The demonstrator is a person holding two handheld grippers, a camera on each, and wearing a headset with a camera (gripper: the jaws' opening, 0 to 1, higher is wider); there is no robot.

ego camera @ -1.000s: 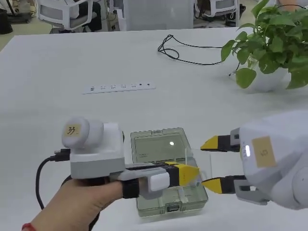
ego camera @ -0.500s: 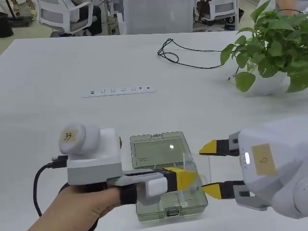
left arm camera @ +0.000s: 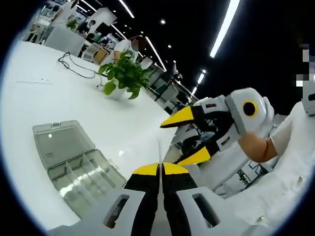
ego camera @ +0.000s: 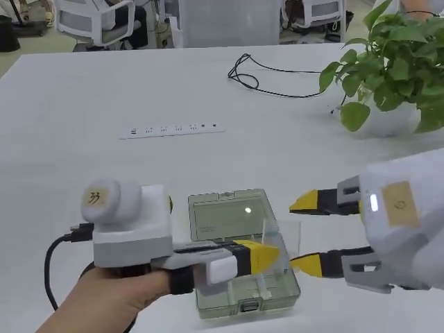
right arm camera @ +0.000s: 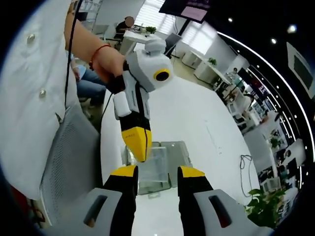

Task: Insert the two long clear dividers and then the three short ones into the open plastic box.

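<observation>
- Head view: we see the left gripper (ego camera: 262,255) clamped on a clear divider (ego camera: 286,239), held upright over the open box (ego camera: 215,302) at lower centre. The right gripper (ego camera: 304,234) gapes wide beside it.
- Left gripper view: the divider (left arm camera: 159,150) shows edge-on, pointing up-frame, with the box (left arm camera: 61,140) at lower left.
- Right gripper view: jaws spread, empty, with the box (right arm camera: 165,152) between them.

The left gripper (ego camera: 276,254), pinching the clear divider (ego camera: 288,239), blocks the way above the open box (ego camera: 225,215), and the right gripper (ego camera: 292,234) crowds its right side, while the table (ego camera: 83,166) behind lies free up to the power strip (ego camera: 172,129) and plant (ego camera: 395,62).
</observation>
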